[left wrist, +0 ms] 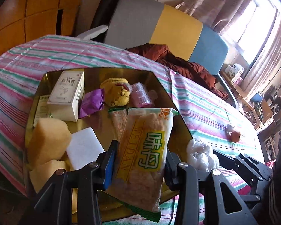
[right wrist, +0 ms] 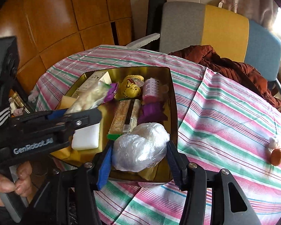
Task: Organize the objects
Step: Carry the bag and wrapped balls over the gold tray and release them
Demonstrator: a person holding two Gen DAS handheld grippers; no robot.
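A gold tray [left wrist: 164, 86] [right wrist: 173, 97] sits on the striped tablecloth, filled with several items. My left gripper [left wrist: 140, 150] is shut on a clear snack packet [left wrist: 146, 142] with green and yellow print, held above the tray's near side. In the right wrist view the same gripper [right wrist: 65, 116] comes in from the left with the packet [right wrist: 90, 99]. My right gripper [right wrist: 140, 144] is shut on a white bundle wrapped in clear plastic [right wrist: 138, 150], over the tray's near edge. That bundle [left wrist: 198, 155] also shows at the lower right of the left wrist view.
In the tray lie a white box [left wrist: 65, 93], a purple packet [left wrist: 92, 103], a yellow plush [left wrist: 118, 93], a pink roll [left wrist: 141, 95], yellow sponges [left wrist: 48, 136] and a white block [left wrist: 84, 148]. A brown ball [right wrist: 276, 156] rests on the cloth at right. A rust jacket [right wrist: 224, 63] drapes the chair.
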